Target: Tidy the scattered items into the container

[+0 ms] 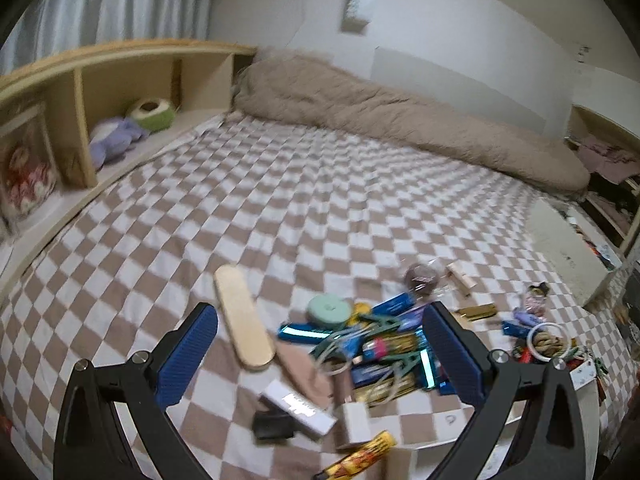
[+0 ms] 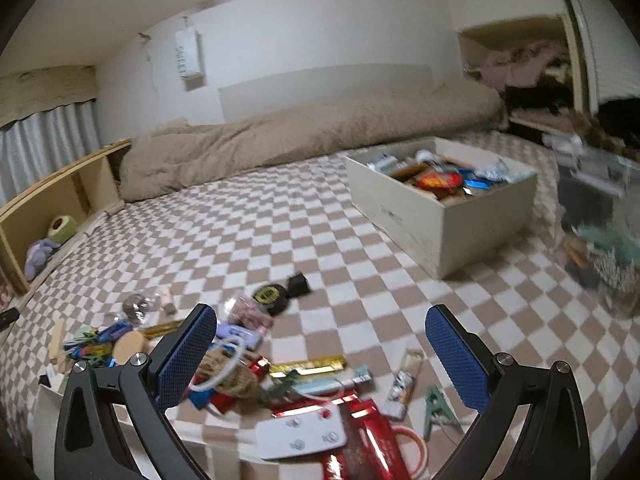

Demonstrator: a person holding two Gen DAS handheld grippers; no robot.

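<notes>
Left claw (image 1: 320,344): spread wide, nothing pinched; held above the bed, no contact seen w/ any item.
Left claw pads (image 1: 186,354): blue, ribbed; clutter is seen between & beyond them.
Right claw (image 2: 320,344): spread wide as well, nothing gripped; held over bare checks & clutter, touching nothing.
Bed cover (image 1: 280,200): brown/white checked, all items are carried on it.
Box (image 2: 436,216): cream, open-topped, set toward the far right part of the bed near the rolled blanket; already loaded w/ mixed packets.
Scattered pile (image 1: 380,344): blue packets, green clips & cord, heaped at the near edge of the bed, just ahead of the left claw's right finger.
Wooden board (image 1: 244,320): flat, rounded ends, laid beside the pile, on its left, between the left claw's fingers in view.
Green tape roll (image 1: 328,308): at the pile's far side.
White remote (image 2: 300,432): near edge, below the right claw; red packet (image 2: 368,436) just beside it.
Green clip (image 2: 438,412): near the right claw's right finger.
Tape measure (image 2: 272,298): black/yellow, apart from the heap, toward mid-bed.
Blanket (image 1: 400,120): beige, rolled along the far edge by the wall.
Shelf (image 1: 120,80): wooden, along the bed's left edge; soft toys inside.
</notes>
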